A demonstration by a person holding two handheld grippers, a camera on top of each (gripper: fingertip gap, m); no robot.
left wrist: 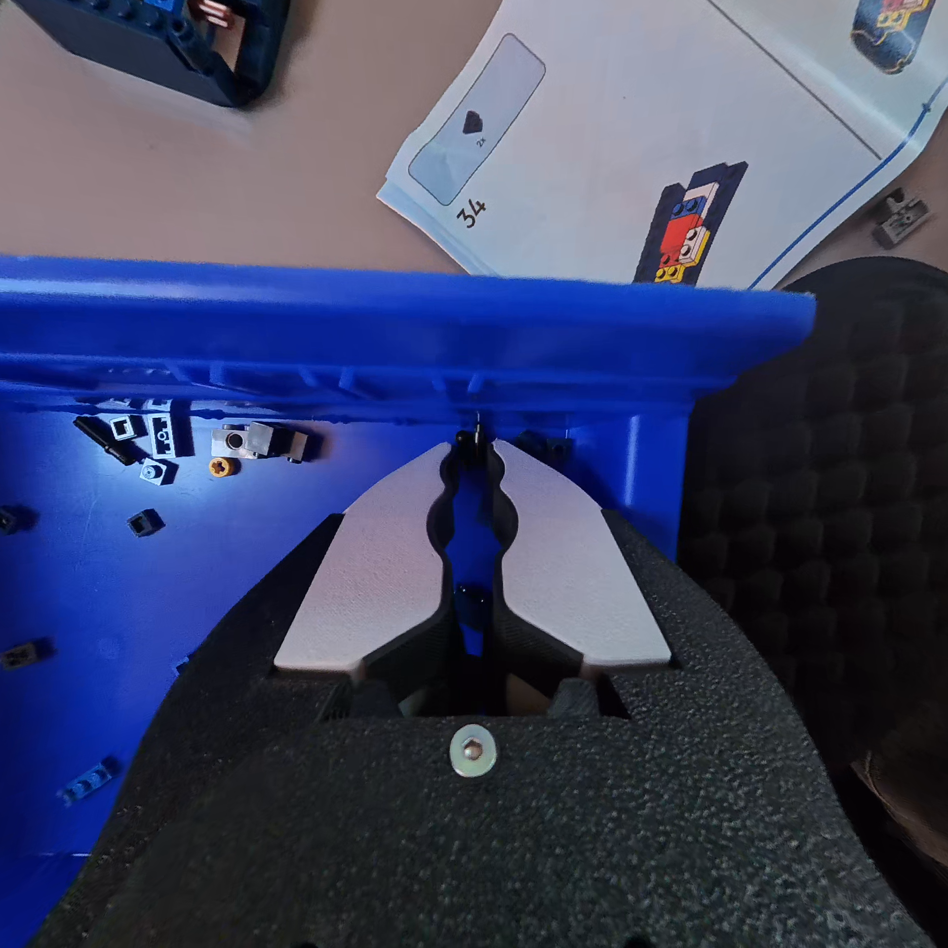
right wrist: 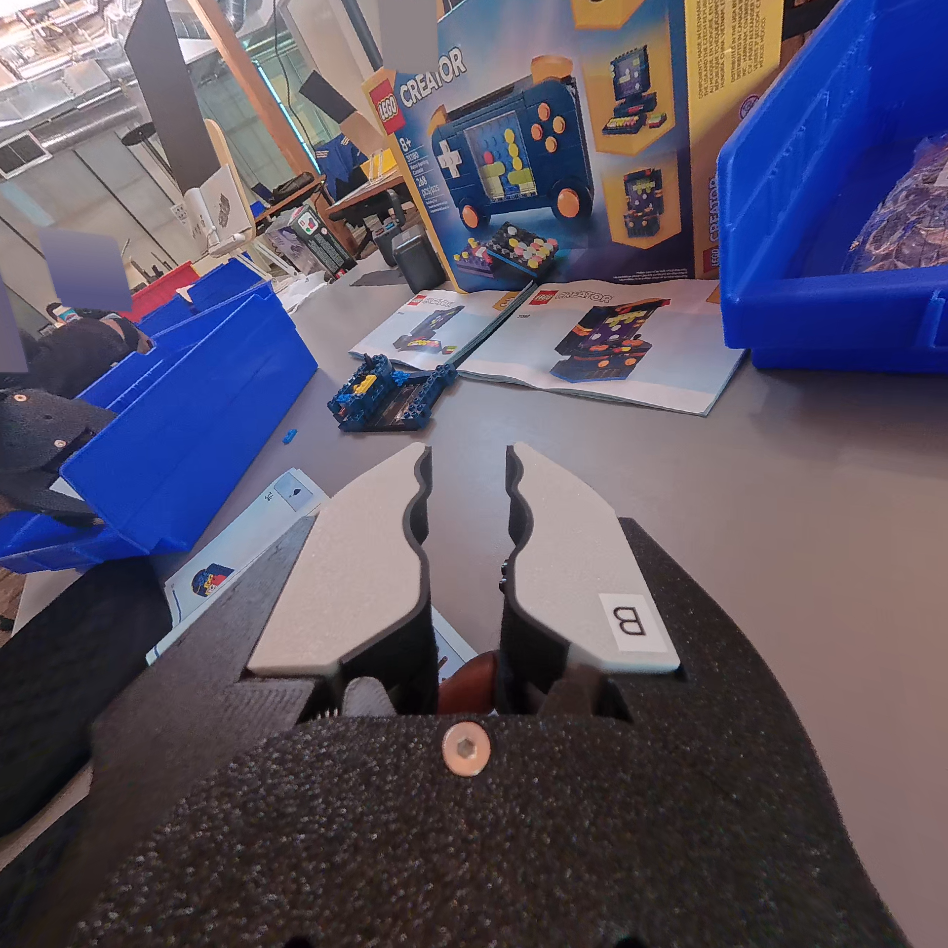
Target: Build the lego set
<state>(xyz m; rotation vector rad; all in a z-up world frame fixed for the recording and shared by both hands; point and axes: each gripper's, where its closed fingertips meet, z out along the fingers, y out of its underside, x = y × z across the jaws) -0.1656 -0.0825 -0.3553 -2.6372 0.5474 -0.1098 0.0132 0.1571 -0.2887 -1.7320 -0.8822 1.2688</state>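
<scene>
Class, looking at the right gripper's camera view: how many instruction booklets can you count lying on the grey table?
2. One open booklet lies in front of the upright toy box; a second booklet lies nearer, beside the long blue bin, partly hidden under the right gripper. More could be hidden.

A big toy box [right wrist: 559,154] stood upright at the back of the grey table [right wrist: 718,513], with an open instruction booklet [right wrist: 590,359] flat just in front of it. A half-built dark blue brick model [right wrist: 382,400] sat touching the booklet's near edge. Blue bins everywhere: one long bin [right wrist: 195,410] on the left, another blue bin [right wrist: 821,256] on the right. Loose small bricks [left wrist: 164,446] were scattered in a bin's bottom.
</scene>
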